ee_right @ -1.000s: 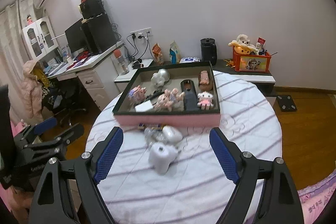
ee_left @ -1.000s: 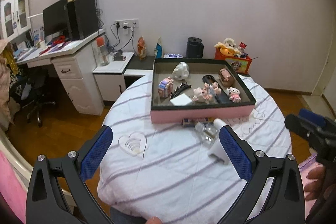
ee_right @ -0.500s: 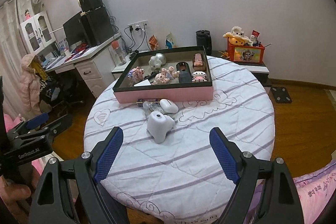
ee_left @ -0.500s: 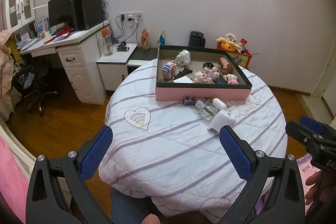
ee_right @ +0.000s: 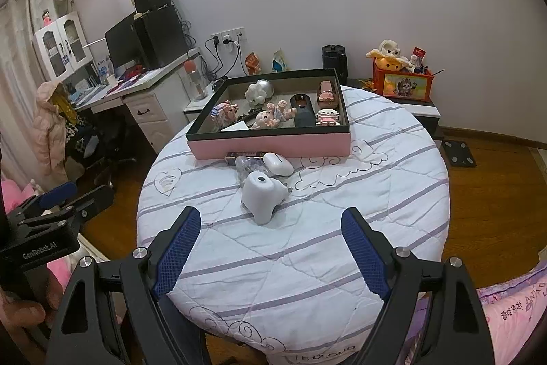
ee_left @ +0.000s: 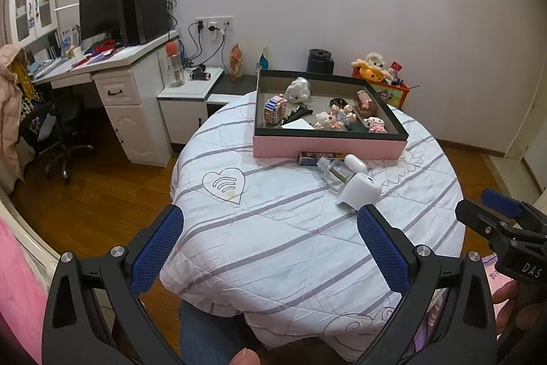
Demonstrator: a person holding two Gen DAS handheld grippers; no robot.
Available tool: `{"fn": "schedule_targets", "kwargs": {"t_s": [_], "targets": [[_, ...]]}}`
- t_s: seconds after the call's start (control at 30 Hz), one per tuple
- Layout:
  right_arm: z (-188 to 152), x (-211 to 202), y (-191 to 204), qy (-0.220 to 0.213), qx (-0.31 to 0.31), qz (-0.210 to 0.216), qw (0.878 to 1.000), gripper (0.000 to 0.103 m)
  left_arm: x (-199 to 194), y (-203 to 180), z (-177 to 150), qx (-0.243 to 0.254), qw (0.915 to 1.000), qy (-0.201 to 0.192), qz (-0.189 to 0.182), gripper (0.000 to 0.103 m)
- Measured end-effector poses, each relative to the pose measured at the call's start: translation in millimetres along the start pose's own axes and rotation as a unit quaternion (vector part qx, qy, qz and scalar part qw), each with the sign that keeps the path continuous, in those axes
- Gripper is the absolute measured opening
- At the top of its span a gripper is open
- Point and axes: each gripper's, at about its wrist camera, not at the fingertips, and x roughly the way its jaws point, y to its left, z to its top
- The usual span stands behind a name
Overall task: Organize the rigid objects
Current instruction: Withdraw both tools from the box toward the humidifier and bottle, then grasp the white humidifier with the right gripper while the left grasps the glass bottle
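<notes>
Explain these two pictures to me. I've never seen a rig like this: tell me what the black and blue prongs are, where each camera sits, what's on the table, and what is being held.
There is no robot here. A person holds a two-finger gripper in each hand, and a fisheye camera on each looks forward along its fingers. One picture is from the left gripper, the other from the right gripper; the blue prongs are their finger pads. Both are open and hold nothing.

On the round table stands a pink tray of small figurines. In front of it lie a white tooth-shaped holder, a white case, a clear bottle and a small dark box.
</notes>
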Motion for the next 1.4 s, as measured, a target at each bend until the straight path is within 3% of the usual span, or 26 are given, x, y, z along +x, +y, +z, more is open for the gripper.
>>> {"fn": "schedule_targets", "kwargs": {"t_s": [0.7, 1.27, 1.4], "targets": [[0.3, 73.5, 4.0, 0.07, -0.014, 0.004, 0.997, 0.086, 52.7, 5.7, 0.7, -0.017, 0.9988, 0.047, -0.002, 0.103], [3.0, 174.4, 2.3, 0.129, -0.032, 0.018, 0.991, 0.085, 95.2, 0.0, 14.6, -0.012, 0.9976, 0.068, 0.003, 0.103], [-0.1, 180.5, -0.8, 0.121, -0.037, 0.03, 0.992, 0.067, 104.1, -0.4, 15.2, -0.014, 0.9971, 0.075, 0.005, 0.103]]}}
